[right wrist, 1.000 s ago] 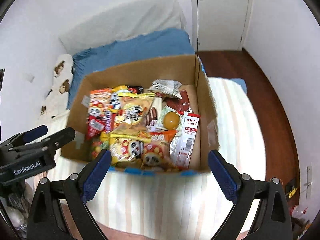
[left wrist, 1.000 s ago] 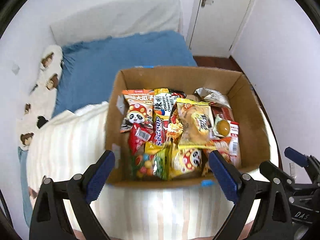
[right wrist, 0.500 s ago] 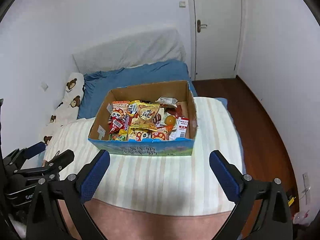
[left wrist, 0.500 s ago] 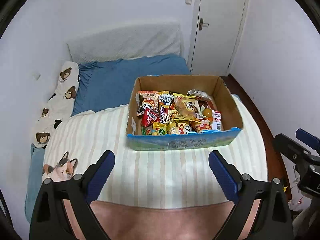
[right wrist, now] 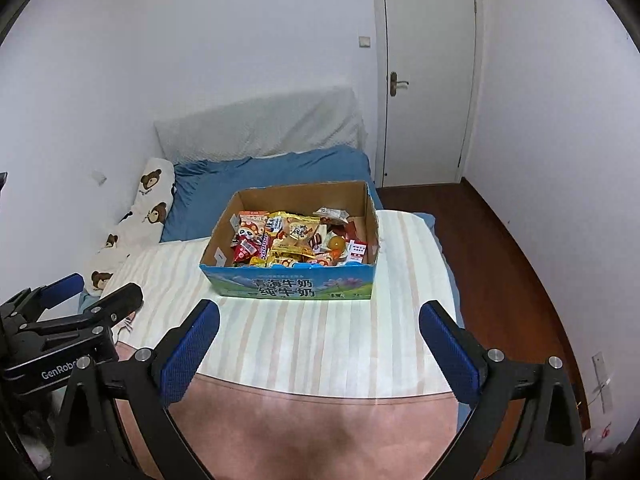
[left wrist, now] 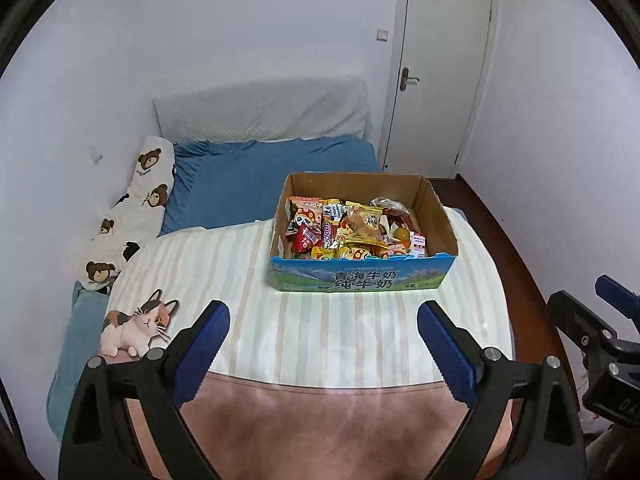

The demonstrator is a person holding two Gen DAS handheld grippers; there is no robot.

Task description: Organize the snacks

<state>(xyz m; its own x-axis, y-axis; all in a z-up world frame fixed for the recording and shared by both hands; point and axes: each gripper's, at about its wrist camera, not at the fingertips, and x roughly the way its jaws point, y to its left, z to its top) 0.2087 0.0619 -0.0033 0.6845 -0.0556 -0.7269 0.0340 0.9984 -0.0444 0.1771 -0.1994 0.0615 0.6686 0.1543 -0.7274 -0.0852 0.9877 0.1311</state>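
A cardboard box (left wrist: 362, 280) with a blue printed front stands on the striped bedspread, also in the right wrist view (right wrist: 288, 288). It is filled with several snack packets (left wrist: 352, 232), also in the right wrist view (right wrist: 296, 240). My left gripper (left wrist: 322, 344) is open and empty, well back from the box and above the bed's near end. My right gripper (right wrist: 318, 344) is open and empty, equally far back. Each gripper shows at the edge of the other's view: the right gripper (left wrist: 600, 332) and the left gripper (right wrist: 72, 312).
The box sits on a bed with a striped cover (left wrist: 320, 340) and a pink blanket (left wrist: 320, 420) at the near end. A blue pillow (left wrist: 248, 176) and a bear-print pillow (left wrist: 136, 208) lie behind. A cat print (left wrist: 136, 324) is at left. A white door (left wrist: 440, 72) and wood floor (right wrist: 500, 260) are at right.
Both grippers have pulled back and up from directly over the box to well away from it. The box now looks small and its blue front shows. Both stay open.
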